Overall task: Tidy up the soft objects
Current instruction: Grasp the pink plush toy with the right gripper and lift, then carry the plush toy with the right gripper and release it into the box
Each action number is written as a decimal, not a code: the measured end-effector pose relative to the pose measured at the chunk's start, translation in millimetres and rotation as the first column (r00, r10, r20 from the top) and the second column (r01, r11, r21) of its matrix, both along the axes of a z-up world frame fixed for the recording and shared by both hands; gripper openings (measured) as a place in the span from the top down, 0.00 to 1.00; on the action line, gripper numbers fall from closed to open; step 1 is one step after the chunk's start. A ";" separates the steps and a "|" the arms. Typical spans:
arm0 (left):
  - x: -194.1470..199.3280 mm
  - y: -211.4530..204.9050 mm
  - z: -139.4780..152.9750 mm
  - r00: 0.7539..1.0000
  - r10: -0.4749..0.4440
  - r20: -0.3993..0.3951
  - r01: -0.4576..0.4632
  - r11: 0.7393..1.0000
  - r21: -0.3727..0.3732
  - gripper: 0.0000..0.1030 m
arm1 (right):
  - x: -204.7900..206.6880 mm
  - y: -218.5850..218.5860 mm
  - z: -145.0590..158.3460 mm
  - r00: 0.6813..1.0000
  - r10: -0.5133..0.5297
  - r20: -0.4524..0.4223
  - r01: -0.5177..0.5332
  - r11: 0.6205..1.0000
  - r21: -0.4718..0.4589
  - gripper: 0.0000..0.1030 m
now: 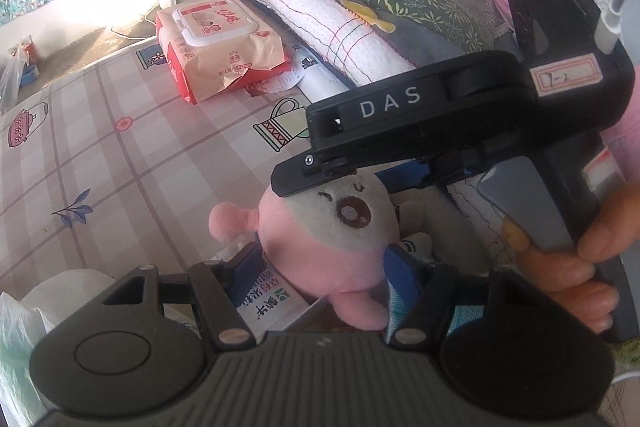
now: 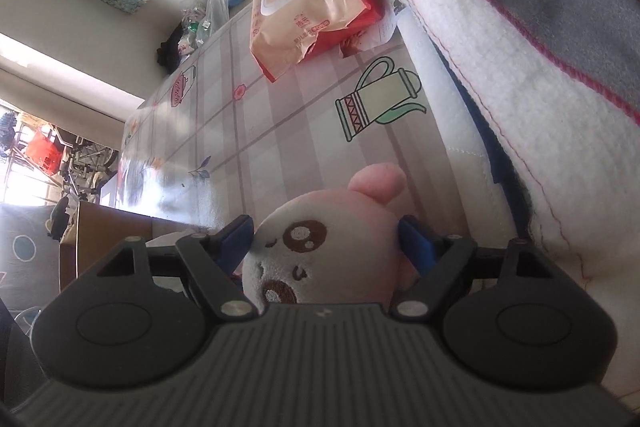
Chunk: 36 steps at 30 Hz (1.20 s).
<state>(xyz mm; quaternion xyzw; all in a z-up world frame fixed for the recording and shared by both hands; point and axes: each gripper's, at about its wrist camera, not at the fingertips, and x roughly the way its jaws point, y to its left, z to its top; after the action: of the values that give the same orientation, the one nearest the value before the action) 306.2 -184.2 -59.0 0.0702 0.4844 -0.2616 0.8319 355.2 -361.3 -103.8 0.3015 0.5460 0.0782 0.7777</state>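
Clearly our right fingers (image 2: 326, 241) flank the plush (image 2: 320, 259), unclenched; left fingers (image 1: 320, 267) likewise spread (plush between). Closing unevenly could squirt it off the counter (image 2: 280, 131).

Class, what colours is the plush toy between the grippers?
The plush toy is pink with a white face and brown embroidered cheeks, best seen in the left wrist view.

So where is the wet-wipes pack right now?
The wet-wipes pack lies on the checked tablecloth, upper-centre in both wrist views, close beside the end of the white folded blanket and well beyond the pink plush toy.
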 end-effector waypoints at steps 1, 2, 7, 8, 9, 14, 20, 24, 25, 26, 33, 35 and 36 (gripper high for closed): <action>0.9 -1.6 -0.3 1.000 0.000 -0.001 0.000 1.000 -0.004 0.34 | -1.9 -1.3 -1.1 1.000 -0.003 0.006 0.003 1.000 0.011 0.24; 1.8 -3.1 -0.7 1.000 0.000 -0.006 0.000 1.000 -0.008 0.36 | -2.6 -1.8 -2.0 1.000 -0.005 0.011 0.005 1.000 0.017 0.26; -1.5 -5.3 8.7 1.000 0.024 0.018 -0.023 0.999 -0.027 0.36 | -12.3 -4.8 3.0 0.998 -0.035 0.049 0.033 0.999 0.030 0.29; -5.1 -3.7 15.3 0.999 0.028 0.037 -0.026 0.999 -0.036 0.36 | -14.8 -6.3 6.0 0.997 -0.046 0.057 0.044 0.998 0.038 0.29; -8.7 -2.2 21.1 0.998 0.031 0.056 -0.029 0.998 -0.047 0.36 | -18.4 -7.9 11.1 0.996 -0.056 0.069 0.053 0.997 0.048 0.29; -31.6 12.4 60.9 0.986 0.059 0.155 -0.041 0.992 -0.115 0.37 | -35.7 -7.6 52.1 0.985 -0.074 0.157 0.063 0.996 0.070 0.29; -65.5 59.4 104.5 0.962 0.127 0.244 -0.072 0.973 -0.221 0.36 | -60.2 20.3 112.6 0.957 -0.064 0.282 0.039 0.995 0.092 0.29; -88.6 97.7 123.4 0.944 0.182 0.276 -0.114 0.963 -0.246 0.36 | -73.6 51.8 135.5 0.943 -0.047 0.330 0.002 0.990 0.138 0.29; -94.9 106.7 128.5 0.938 0.195 0.288 -0.124 0.961 -0.246 0.36 | -77.7 63.3 141.5 0.941 -0.043 0.337 -0.011 0.988 0.157 0.29; -101.1 116.1 132.7 0.932 0.209 0.298 -0.136 0.960 -0.246 0.36 | -79.0 71.5 143.9 0.939 -0.040 0.341 -0.022 0.985 0.174 0.29; -144.2 196.9 152.5 0.878 0.365 0.310 -0.294 0.922 -0.252 0.35 | -86.5 174.3 166.7 0.931 0.079 0.358 -0.175 0.954 0.244 0.29; -155.2 223.1 154.9 0.858 0.411 0.309 -0.341 0.904 -0.257 0.35 | -85.8 203.6 171.9 0.927 0.121 0.356 -0.219 0.943 0.250 0.29; -160.3 235.4 155.9 0.847 0.435 0.307 -0.365 0.894 -0.260 0.35 | -85.9 224.6 176.3 0.923 0.150 0.354 -0.248 0.936 0.251 0.29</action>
<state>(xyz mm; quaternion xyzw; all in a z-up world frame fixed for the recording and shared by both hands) 145.9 51.2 96.9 -0.0667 0.3018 -0.1100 0.9447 269.4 -136.7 72.5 0.3375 0.4191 0.2860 0.7929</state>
